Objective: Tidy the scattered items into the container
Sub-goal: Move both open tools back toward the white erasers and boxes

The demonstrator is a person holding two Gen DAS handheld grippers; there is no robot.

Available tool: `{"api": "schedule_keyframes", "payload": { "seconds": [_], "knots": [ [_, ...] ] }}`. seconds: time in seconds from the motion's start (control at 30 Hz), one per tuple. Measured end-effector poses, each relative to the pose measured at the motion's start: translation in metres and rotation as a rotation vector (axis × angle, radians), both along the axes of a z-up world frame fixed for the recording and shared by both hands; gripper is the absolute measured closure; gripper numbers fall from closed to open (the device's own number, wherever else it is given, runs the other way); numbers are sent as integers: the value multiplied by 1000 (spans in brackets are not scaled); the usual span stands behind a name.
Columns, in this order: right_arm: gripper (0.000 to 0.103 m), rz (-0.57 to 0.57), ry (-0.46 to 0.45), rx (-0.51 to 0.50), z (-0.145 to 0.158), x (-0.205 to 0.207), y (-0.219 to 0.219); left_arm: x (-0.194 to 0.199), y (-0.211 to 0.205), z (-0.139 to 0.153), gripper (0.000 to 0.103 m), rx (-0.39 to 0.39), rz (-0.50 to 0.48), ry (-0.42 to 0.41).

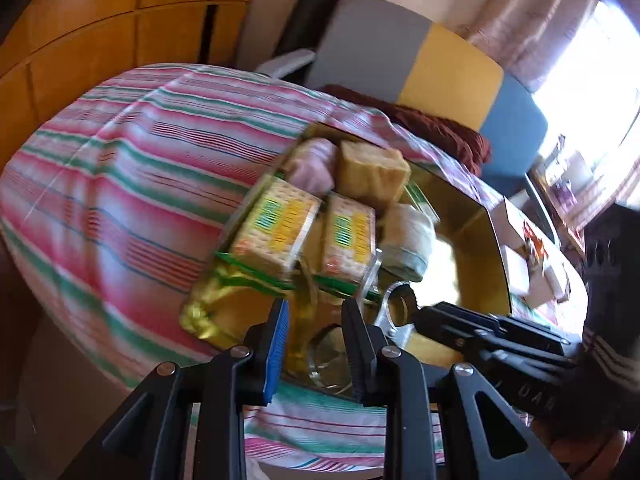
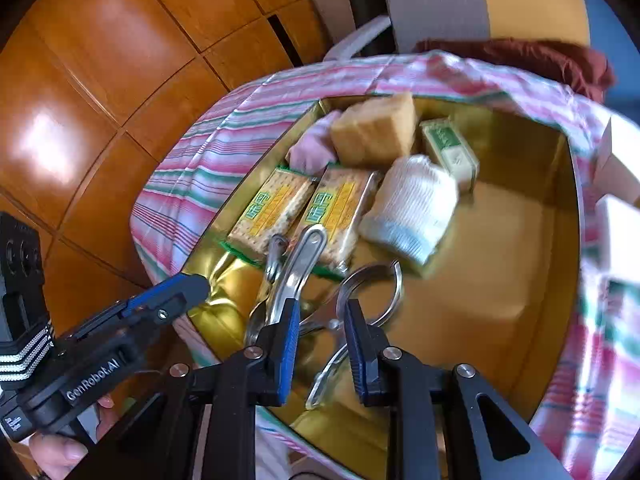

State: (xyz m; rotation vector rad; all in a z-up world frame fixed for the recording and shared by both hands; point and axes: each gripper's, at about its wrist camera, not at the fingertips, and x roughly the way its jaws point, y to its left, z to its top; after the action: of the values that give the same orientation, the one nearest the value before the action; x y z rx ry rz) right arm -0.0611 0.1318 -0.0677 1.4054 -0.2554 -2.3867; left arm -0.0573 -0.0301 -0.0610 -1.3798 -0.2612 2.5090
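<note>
I am looking down into the gold tin (image 2: 520, 264) on the striped cloth (image 2: 224, 148) over the worktop, and it is already holding most of the clutter: two cracker packs (image 2: 304, 208), a sponge block (image 2: 376, 128), a rolled white cloth (image 2: 412, 204), a pink bundle (image 2: 312, 148) and a small green box (image 2: 452, 148). My right gripper (image 2: 320, 328) is reaching low into the near corner, jaws drawn almost together over the metal opener (image 2: 300, 264) and key ring (image 2: 372, 280); I cannot tell whether they are clamping it. My left gripper (image 1: 316, 332) is hovering at the near rim, jaws slightly apart and holding nothing. White boxes (image 1: 520, 256) beyond the tin are, I judge, still waiting.
</note>
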Motion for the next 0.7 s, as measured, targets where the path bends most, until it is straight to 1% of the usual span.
{"api": "schedule_keyframes", "payload": {
  "seconds": [0.03,0.07,0.1,0.17,0.23,0.27,0.3,0.37,0.4,0.47,0.53,0.6,0.63,0.67,0.7],
  "knots": [
    [78,19,5,17,-1,-2,-3,-2,6,-2,78,-14,-22,-5],
    [80,31,8,41,-3,-4,-7,-4,13,-5,79,-48,-39,-8],
    [83,36,9,91,-8,-6,-11,-6,19,-9,77,-102,-46,-11],
    [83,51,0,202,-20,-11,-17,-10,24,-18,77,-155,-64,-37],
    [84,54,6,261,-23,-9,-11,-11,25,-26,77,-187,-69,-60],
    [82,46,4,311,-23,-8,-5,-11,25,-28,77,-201,-70,-60],
    [81,20,-1,368,-22,-7,3,-11,25,-29,77,-219,-69,-53],
    [80,-31,-27,406,-20,-9,20,-13,23,-29,77,-227,-51,-62],
    [80,-63,-42,404,-19,-11,30,-14,21,-29,77,-219,-33,-69],
    [80,-112,-49,342,-12,-9,46,-16,14,-28,77,-209,1,-68],
    [80,-112,-21,248,-1,-7,51,-18,11,-27,77,-216,22,-68],
    [75,-75,3,166,7,-6,45,-19,8,-27,78,-213,35,-77],
    [69,-57,7,129,10,-7,41,-19,5,-25,78,-181,40,-74],
    [64,-52,10,113,11,-7,36,-19,2,-21,77,-141,43,-66],
    [61,-50,13,108,11,-7,33,-16,0,-18,77,-101,45,-55]
  ]
}}
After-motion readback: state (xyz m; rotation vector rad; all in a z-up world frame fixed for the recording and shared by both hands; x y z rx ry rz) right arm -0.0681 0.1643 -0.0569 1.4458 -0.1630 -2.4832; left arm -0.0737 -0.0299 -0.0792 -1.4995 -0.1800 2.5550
